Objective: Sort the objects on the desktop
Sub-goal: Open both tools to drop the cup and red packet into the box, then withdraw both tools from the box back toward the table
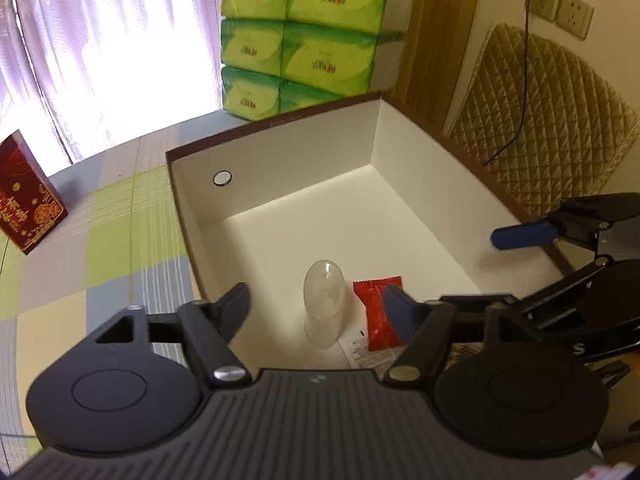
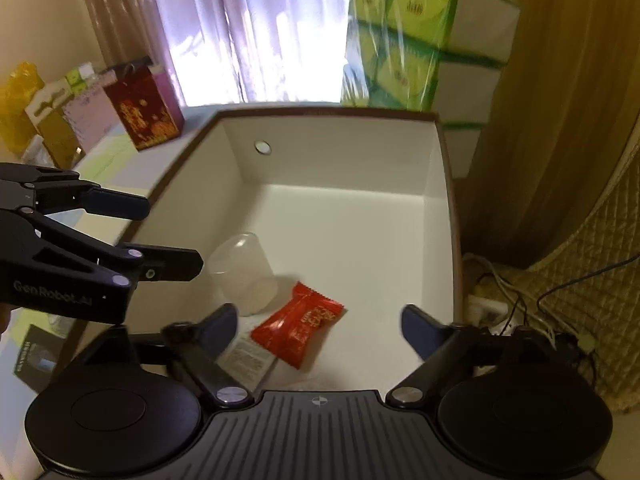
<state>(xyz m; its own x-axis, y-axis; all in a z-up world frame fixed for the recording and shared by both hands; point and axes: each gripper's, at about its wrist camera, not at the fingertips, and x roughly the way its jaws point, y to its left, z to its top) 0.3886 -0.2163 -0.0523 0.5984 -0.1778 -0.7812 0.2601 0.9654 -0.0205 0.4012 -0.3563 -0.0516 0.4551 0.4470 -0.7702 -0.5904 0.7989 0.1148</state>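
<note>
Hand-held gripper (image 1: 316,300) open above box (image 1: 280,168); tissue packs (image 1: 304,36) behind.

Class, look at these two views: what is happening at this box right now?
A person is sorting desk items with two handheld grippers. Both the left gripper and the right gripper hang open over the white box, holding nothing. Inside the box lie a clear plastic cup, on its side, a red snack packet and a printed paper slip. A red gift box stands on the tablecloth outside.
</note>
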